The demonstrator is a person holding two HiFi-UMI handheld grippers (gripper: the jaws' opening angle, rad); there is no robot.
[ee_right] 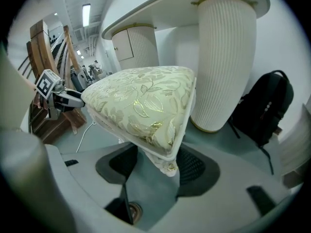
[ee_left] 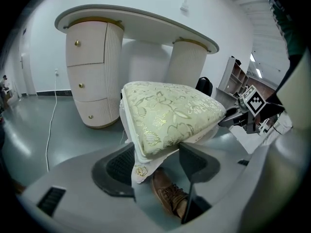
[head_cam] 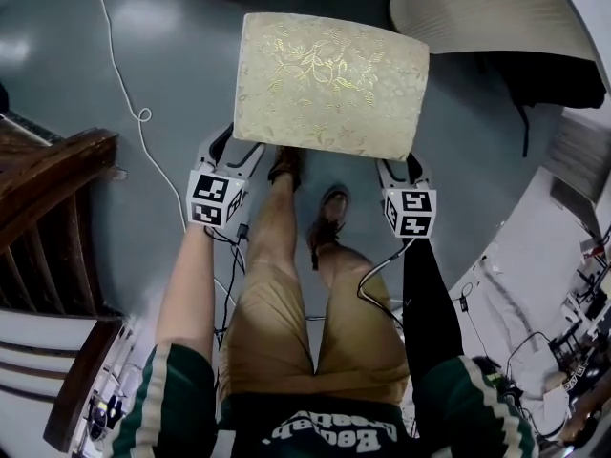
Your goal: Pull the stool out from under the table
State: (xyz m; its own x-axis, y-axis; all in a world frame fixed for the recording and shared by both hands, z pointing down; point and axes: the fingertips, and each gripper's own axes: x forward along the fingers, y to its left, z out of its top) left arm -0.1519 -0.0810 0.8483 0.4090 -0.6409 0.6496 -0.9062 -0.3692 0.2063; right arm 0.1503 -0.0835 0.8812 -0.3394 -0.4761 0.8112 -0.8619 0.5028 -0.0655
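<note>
Clamping near corners of the stool [head_cam: 329,84] with left hand-held gripper [head_cam: 239,153] and right hand-held gripper [head_cam: 399,172], I expect soft, slippery padding.

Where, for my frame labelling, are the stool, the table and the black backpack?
stool [head_cam: 329,84], head view, middle of the cushioned seat.
table [ee_left: 146,23], left gripper view, front edge of its top.
backpack [ee_right: 265,108], right gripper view, front of the bag.

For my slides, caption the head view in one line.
Both near corners of the cream floral stool gripped, one by the left tool, one by the right tool, over grey floor.
</note>
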